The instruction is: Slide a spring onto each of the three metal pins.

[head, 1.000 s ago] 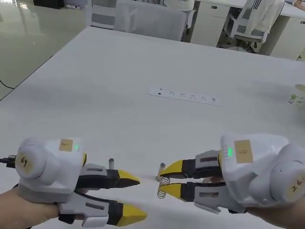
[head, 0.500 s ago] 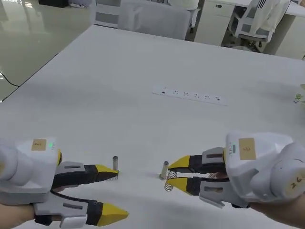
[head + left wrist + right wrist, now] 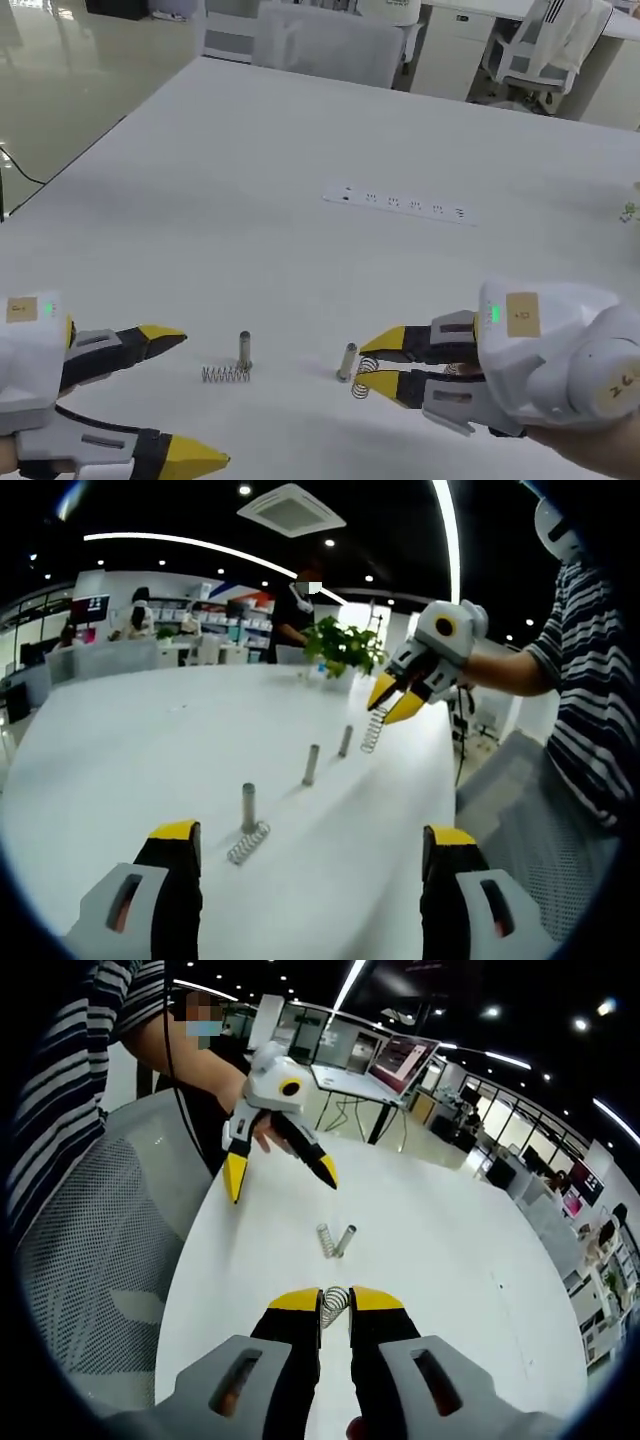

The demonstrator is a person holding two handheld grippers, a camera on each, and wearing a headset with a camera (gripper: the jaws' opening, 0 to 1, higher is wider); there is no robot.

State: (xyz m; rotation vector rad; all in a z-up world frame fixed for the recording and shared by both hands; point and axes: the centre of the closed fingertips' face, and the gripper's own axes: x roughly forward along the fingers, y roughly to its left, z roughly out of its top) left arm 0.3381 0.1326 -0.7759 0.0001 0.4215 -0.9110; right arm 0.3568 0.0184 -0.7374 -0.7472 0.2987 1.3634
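Observation:
Two short metal pins stand on the white table, one at the left and one in the middle. A loose spring lies flat at the foot of the left pin. My left gripper is open and holds nothing, drawn back to the left of that pin. My right gripper is shut on a second spring, which hangs right beside the middle pin. The left gripper view shows three pins in a row, the lying spring and the held spring.
A white power strip lies across the middle of the table. Office chairs stand beyond the far edge. A potted plant sits at the table's end in the left gripper view.
My left gripper has drawn back to the left, away from the left pin, and a spring now lies on the table beside that pin. The right gripper has barely moved.

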